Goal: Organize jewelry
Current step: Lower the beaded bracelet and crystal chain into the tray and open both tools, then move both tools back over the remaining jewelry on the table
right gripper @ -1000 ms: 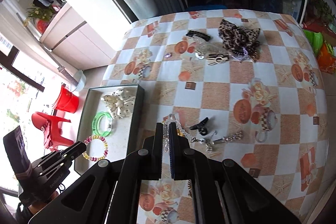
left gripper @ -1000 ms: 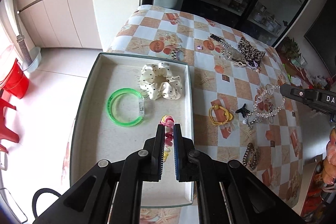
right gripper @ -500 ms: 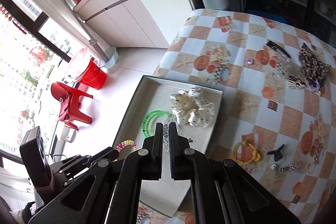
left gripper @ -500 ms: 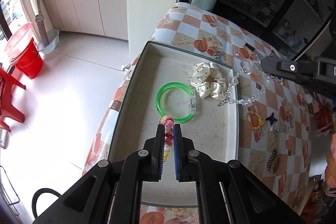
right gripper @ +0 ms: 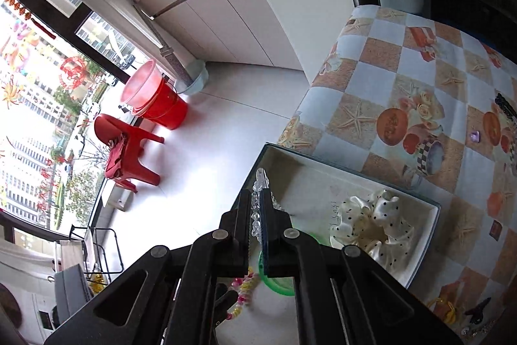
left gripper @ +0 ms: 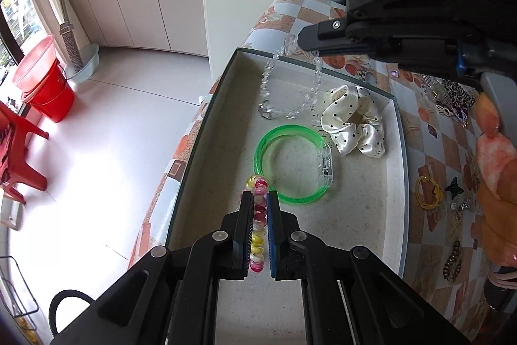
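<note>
A shallow grey-rimmed tray (left gripper: 206, 112) (right gripper: 433, 209) lies on the checked tablecloth. My left gripper (left gripper: 258, 199) is shut on a pink, yellow and white bead bracelet (left gripper: 257, 186) low over the tray's near half, beside the green bangle (left gripper: 292, 164). My right gripper (right gripper: 257, 194) is shut on a clear crystal bead chain (right gripper: 257, 215). In the left wrist view the right gripper (left gripper: 310, 41) hangs over the tray's far end and the crystal chain (left gripper: 290, 92) dangles in a loop down into the tray. A cream polka-dot scrunchie (left gripper: 353, 120) (right gripper: 371, 227) lies in the tray's far right part.
On the tablecloth right of the tray lie a yellow hair tie (left gripper: 428, 193), a small black claw clip (left gripper: 454, 188), a dark bead bracelet (left gripper: 452, 261) and a leopard-print bow (left gripper: 458, 92). A hand in an orange sleeve (left gripper: 497, 170) is at the right. Red buckets (right gripper: 155, 99) and a red stool (right gripper: 129, 151) stand on the floor.
My right gripper has carried the crystal chain from the table across to the tray's far end. My left gripper has sunk closer to the tray with the bead bracelet.
</note>
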A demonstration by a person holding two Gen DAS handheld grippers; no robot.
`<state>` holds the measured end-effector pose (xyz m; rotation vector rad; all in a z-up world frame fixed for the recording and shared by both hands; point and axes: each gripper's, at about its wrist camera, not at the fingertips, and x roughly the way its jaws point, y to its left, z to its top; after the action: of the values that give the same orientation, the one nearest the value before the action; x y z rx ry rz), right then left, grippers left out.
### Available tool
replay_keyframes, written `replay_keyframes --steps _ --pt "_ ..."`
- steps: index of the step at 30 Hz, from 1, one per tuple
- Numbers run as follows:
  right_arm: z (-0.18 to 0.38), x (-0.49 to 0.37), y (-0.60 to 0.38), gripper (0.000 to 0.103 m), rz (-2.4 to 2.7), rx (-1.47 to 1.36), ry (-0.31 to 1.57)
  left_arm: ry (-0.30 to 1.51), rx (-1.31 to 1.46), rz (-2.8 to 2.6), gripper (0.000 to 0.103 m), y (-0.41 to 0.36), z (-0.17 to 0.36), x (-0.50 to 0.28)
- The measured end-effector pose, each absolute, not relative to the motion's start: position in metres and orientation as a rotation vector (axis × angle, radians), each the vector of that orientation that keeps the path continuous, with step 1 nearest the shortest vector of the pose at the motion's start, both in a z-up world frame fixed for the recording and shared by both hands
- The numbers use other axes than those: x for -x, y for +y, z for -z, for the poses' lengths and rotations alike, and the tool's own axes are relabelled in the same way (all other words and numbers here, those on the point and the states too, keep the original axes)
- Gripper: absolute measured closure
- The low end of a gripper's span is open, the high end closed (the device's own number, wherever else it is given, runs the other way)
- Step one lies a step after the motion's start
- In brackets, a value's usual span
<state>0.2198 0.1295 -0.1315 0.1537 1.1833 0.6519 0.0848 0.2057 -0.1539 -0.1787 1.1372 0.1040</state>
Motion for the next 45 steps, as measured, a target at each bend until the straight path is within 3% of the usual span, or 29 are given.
replay_keyframes --steps 11,21,22,23,24,25,32,35,36,38,45 --pt "0.187 -0.236 0.102 0.097 -0.539 -0.151 1.295 1.213 0.118 -0.118 0.092 0.188 0.181 -0.095" --pt "0.192 -0.237 0.101 0.093 -0.543 -0.156 1.336 1.217 0.072 -0.148 0.092 0.185 0.181 -0.094" --pt "0.190 -0.237 0.100 0.084 -0.547 -0.159 1.333 1.218 0.072 -0.148 0.085 0.186 0.181 -0.095" --pt "0.187 -0.236 0.099 0.076 -0.555 -0.166 1.329 1.222 0.075 -0.145 0.071 0.186 0.181 -0.095" --pt "0.183 -0.235 0.098 0.058 -0.564 -0.175 1.321 1.220 0.078 -0.152 0.029 0.187 0.179 -0.096" --pt "0.179 -0.234 0.096 0.049 -0.575 -0.185 1.311 1.199 0.077 -0.172 0.008 0.188 0.176 -0.094" --pt "0.155 -0.224 0.080 0.046 -0.576 -0.231 1.274 1.173 0.056 -0.181 0.008 0.184 0.162 -0.093" --pt "0.146 -0.218 0.069 0.037 -0.572 -0.255 1.262 1.163 0.051 -0.183 0.007 0.183 0.157 -0.093" --pt "0.143 -0.216 0.065 0.032 -0.568 -0.261 1.257 1.162 0.052 -0.185 0.000 0.181 0.156 -0.092" --pt "0.139 -0.211 0.054 0.023 -0.559 -0.276 1.252 1.156 0.050 -0.189 0.000 0.178 0.151 -0.089" --pt "0.136 -0.189 0.005 0.014 -0.475 -0.343 1.257 1.147 0.008 -0.157 0.000 0.160 0.136 -0.088"
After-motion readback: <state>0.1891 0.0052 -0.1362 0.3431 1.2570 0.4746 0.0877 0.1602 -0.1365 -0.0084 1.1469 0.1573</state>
